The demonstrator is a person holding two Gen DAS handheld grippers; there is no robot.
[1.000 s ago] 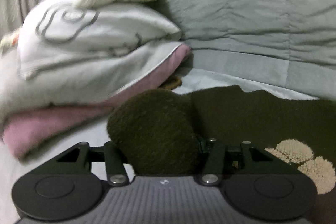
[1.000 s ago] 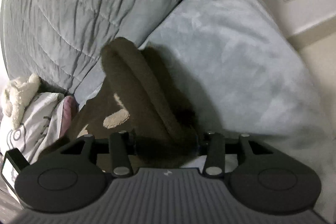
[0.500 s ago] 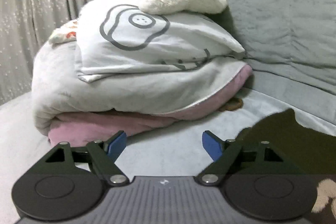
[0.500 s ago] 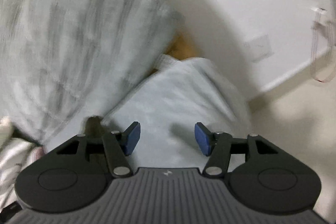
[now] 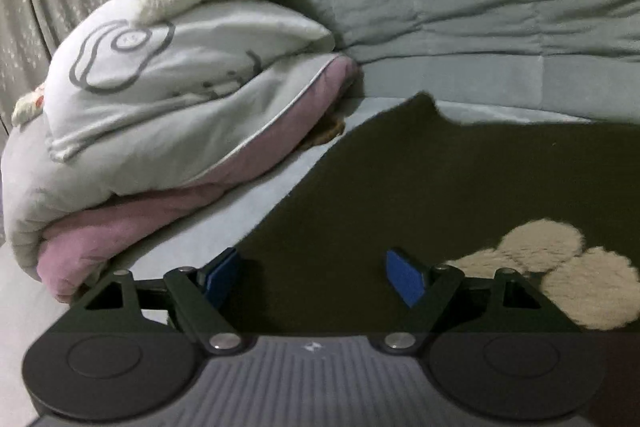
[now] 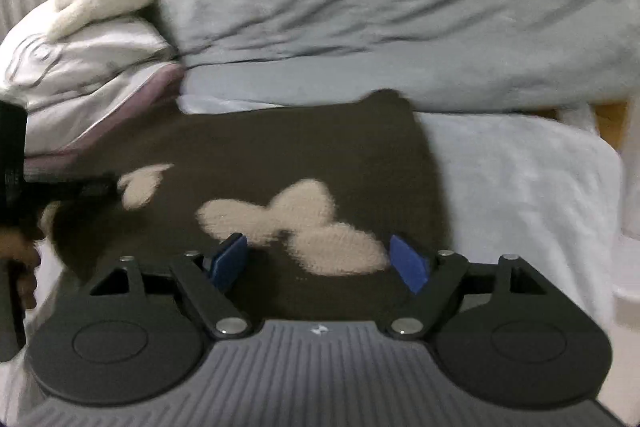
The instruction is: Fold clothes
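A dark brown garment (image 6: 304, 155) with beige fuzzy patches lies flat on the bed (image 6: 520, 187), beside a stack of folded bedding (image 5: 168, 131). The left hand-held gripper (image 5: 316, 273) and right hand-held gripper (image 6: 320, 261) have just been opening; both hover spread above the cloth, gripping nothing.

Sweater (image 6: 280, 155) flat on bed (image 6: 520, 179); pillows (image 5: 168, 99) apparently left.
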